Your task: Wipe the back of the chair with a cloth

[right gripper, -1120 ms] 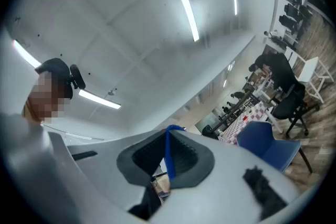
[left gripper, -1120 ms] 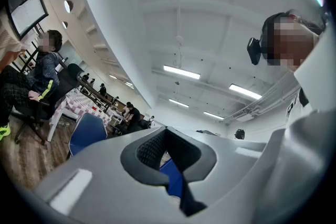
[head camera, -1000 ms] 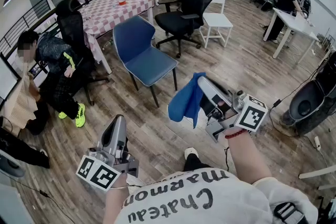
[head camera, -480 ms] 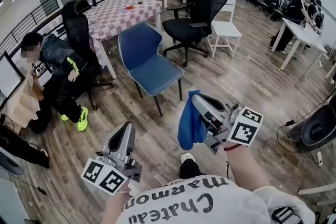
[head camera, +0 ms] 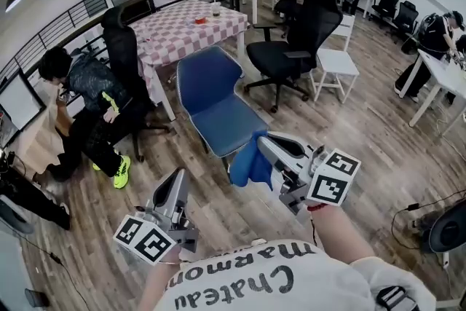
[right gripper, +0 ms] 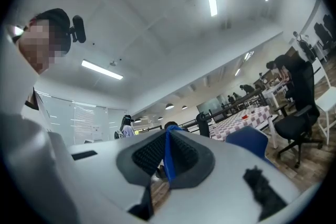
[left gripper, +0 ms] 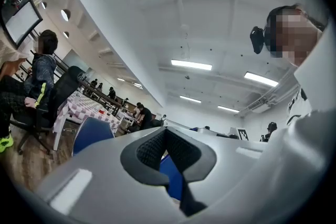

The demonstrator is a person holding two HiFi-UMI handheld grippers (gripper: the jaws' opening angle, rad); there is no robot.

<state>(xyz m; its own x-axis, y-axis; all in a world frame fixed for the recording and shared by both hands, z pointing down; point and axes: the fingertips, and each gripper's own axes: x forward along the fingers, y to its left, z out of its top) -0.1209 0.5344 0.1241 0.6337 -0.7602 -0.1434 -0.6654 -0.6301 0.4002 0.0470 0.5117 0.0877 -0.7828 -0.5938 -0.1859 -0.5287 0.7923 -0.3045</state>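
A blue chair (head camera: 215, 102) with a curved back stands on the wood floor ahead of me, its back toward the checkered table. My right gripper (head camera: 263, 142) is shut on a blue cloth (head camera: 250, 162) that hangs over the chair's front seat edge. In the right gripper view a thin strip of the cloth (right gripper: 168, 153) shows pinched between the pads, with the chair (right gripper: 251, 141) to the right. My left gripper (head camera: 179, 178) hangs lower left, shut and holding nothing. In the left gripper view the chair (left gripper: 90, 132) sits at the left.
A checkered table (head camera: 189, 24) stands behind the chair. A seated person (head camera: 84, 95) is at the left by a black chair (head camera: 124, 54). A black office chair (head camera: 295, 47) and a white stool (head camera: 338, 63) stand to the right. A railing (head camera: 80, 14) runs along the back.
The view has closed in on the blue chair. My right gripper with the cloth now overlaps the chair's front seat edge. The left gripper keeps its place at the lower left.
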